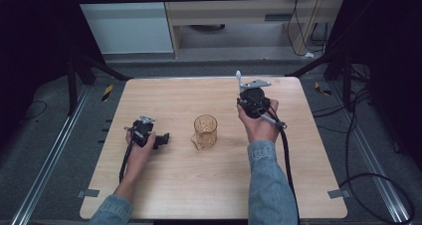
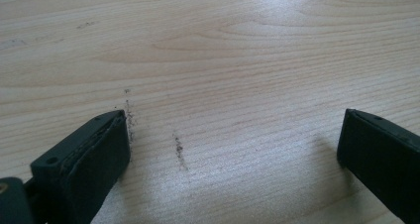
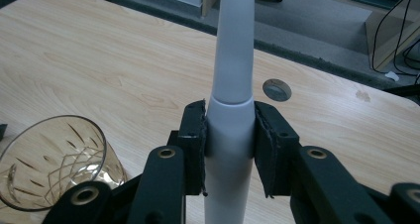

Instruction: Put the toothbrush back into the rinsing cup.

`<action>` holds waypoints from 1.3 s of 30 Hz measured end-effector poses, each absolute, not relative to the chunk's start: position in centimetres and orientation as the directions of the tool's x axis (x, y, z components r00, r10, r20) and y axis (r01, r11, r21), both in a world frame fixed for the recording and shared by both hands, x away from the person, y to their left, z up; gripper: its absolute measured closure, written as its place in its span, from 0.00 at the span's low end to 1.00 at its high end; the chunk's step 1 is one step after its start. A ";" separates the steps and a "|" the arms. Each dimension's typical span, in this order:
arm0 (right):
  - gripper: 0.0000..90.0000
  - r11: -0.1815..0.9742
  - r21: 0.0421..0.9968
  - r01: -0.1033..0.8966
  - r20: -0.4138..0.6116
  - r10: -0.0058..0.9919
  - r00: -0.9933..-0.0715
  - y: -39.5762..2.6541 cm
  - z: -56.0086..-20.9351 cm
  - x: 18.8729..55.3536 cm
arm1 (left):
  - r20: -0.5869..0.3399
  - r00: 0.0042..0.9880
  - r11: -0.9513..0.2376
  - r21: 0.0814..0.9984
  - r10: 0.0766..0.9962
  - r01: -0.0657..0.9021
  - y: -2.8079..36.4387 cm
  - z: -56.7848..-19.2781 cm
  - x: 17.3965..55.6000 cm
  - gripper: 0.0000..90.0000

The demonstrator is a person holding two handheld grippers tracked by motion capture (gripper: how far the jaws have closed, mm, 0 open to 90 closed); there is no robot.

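The right gripper (image 3: 229,144) is clenched on a white toothbrush (image 3: 232,85), its pads pressing both sides of the handle just below the seam where the thick body narrows into the neck. In the high view that gripper (image 1: 240,88) hangs over the table (image 1: 164,185) at about 1 o'clock from the glass (image 1: 205,131), well apart from it, with the toothbrush (image 1: 238,80) sticking up past the jaws toward 12 o'clock. The glass stands upright near the table's middle; in the right gripper view the glass (image 3: 54,159) sits at 8 o'clock from the jaws, its mouth open and empty as far as can be seen.

The left gripper (image 1: 160,140) rests low at 9 o'clock from the glass, near it but not touching. Its jaws stand released and wide, with only bare wood between them in the left gripper view (image 2: 233,149).

The toothbrush looks light, stiff and smooth, a rounded plastic body that could twist or slide between flat pads, so the grip on the thicker part of the handle seems the right place; the slim neck would give less to hold. The glass looks heavier, hard, slick and breakable, with cut facets, and a knock from the brush could tip it; if steadying is wanted, the free jaws would best close across its lower wall, gently
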State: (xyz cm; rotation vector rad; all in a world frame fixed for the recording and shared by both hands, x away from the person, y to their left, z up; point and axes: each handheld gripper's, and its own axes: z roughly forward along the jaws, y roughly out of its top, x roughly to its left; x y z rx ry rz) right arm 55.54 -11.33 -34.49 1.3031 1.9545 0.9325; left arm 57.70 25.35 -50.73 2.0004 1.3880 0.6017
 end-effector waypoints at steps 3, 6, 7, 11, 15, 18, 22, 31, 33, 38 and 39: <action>0.75 0.267 0.821 0.505 -0.099 0.937 -0.336 -11.2 -34.2 55.5 | 0.018 0.343 -0.253 0.712 0.939 0.655 25.3 -50.7 57.8 0.00; 0.75 0.269 0.822 0.503 -0.097 0.935 -0.342 -11.0 -34.1 55.5 | 0.018 0.341 -0.252 0.712 0.940 0.655 25.3 -50.7 57.8 0.00; 0.75 0.270 0.821 0.503 -0.098 0.935 -0.342 -10.9 -34.0 55.5 | 0.018 0.341 -0.251 0.713 0.940 0.655 25.3 -50.7 57.8 0.00; 0.75 0.273 0.826 0.493 -0.102 0.933 -0.346 -10.5 -33.6 55.7 | 0.017 0.339 -0.249 0.714 0.941 0.655 25.3 -50.7 57.8 0.00; 0.75 0.290 0.829 0.479 -0.118 0.927 -0.356 -9.8 -32.8 56.0 | 0.017 0.339 -0.249 0.714 0.941 0.655 25.3 -50.7 57.8 0.00; 0.75 0.306 0.828 0.469 -0.130 0.919 -0.372 -9.0 -32.1 56.2 | 0.018 0.339 -0.249 0.714 0.941 0.654 25.3 -50.7 57.8 0.00; 0.75 0.327 0.830 0.453 -0.147 0.910 -0.388 -8.1 -31.4 56.4 | 0.018 0.338 -0.249 0.714 0.941 0.654 25.3 -50.7 57.8 0.00; 0.75 0.340 0.845 0.414 -0.161 0.898 -0.410 -6.8 -30.0 56.6 | 0.017 0.337 -0.248 0.714 0.941 0.655 25.3 -50.7 57.8 0.00; 0.75 0.337 0.851 0.404 -0.160 0.897 -0.411 -6.7 -29.7 56.6 | 0.017 0.336 -0.247 0.715 0.942 0.654 25.2 -50.7 57.8 0.00; 0.75 0.334 0.857 0.393 -0.155 0.894 -0.420 -6.4 -29.3 56.6 | 0.018 0.336 -0.247 0.715 0.942 0.655 25.2 -50.7 57.8 0.00; 0.75 0.332 0.858 0.392 -0.153 0.893 -0.422 -6.3 -29.3 56.6 | 0.018 0.336 -0.247 0.715 0.942 0.654 25.2 -50.7 57.8 0.00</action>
